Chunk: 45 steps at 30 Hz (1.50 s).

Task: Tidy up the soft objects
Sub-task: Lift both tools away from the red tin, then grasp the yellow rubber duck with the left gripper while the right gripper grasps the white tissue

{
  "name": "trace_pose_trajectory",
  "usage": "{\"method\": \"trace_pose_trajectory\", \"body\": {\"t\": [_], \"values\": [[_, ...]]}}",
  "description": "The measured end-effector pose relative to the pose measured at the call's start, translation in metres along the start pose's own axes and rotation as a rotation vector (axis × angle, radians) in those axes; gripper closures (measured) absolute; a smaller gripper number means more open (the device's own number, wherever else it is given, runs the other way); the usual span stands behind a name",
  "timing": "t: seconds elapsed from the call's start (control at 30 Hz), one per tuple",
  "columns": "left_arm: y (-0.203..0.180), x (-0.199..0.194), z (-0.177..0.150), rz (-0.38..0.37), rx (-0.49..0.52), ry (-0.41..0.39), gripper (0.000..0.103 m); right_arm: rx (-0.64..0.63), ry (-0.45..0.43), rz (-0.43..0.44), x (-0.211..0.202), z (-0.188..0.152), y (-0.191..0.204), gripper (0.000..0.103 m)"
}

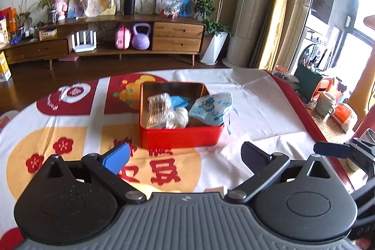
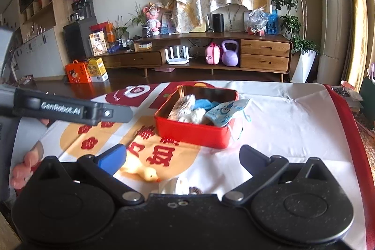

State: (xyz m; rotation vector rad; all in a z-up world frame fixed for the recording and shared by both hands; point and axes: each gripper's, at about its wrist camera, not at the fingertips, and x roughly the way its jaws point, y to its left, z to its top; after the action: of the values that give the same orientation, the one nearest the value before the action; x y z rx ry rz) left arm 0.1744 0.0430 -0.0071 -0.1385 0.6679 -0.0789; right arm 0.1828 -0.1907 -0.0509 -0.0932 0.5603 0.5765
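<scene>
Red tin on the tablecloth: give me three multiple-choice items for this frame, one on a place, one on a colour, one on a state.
1. Where does the blue patterned mask lie?
A. draped over the red tin's right rim
B. flat on the floor
C. under the tin

2. What colour is the toy duck on the tablecloth?
A. green
B. yellow
C. black

3. How do the right gripper's fingers stand?
A. shut on the duck
B. shut on the mask
C. open, holding nothing

Answers: 1 A, the mask hangs across the rim; 2 B, its body is yellow; 3 C, the fingers stand wide apart, empty.
</scene>
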Motion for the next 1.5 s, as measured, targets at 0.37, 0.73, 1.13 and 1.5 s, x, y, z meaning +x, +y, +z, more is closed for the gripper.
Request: {"method": "trace_pose_trajectory", "body": {"t": [0.37, 0.73, 1.13, 1.5], "values": [[0.02, 0.022, -0.04, 0.07, -0.043, 0.072, 0.0, -0.056, 0.061, -0.002, 0.015, -0.037, 0.02, 0.001], [0.037, 0.062, -0.078, 0.087, -0.041, 0.136, 0.0, -0.094, 0.134, 0.038, 0.044, -0.059, 0.031, 0.004], [0.064, 0.094, -0.082, 0.107, -0.118, 0.135, 0.0, -0.128, 0.178, 0.062, 0.077, -0.064, 0.032, 0.018], [0.065, 0.117, -0.082, 0.111, -0.11, 0.138, 0.001, -0.122, 0.216, 0.048, 0.098, -0.068, 0.026, 0.032]]}}
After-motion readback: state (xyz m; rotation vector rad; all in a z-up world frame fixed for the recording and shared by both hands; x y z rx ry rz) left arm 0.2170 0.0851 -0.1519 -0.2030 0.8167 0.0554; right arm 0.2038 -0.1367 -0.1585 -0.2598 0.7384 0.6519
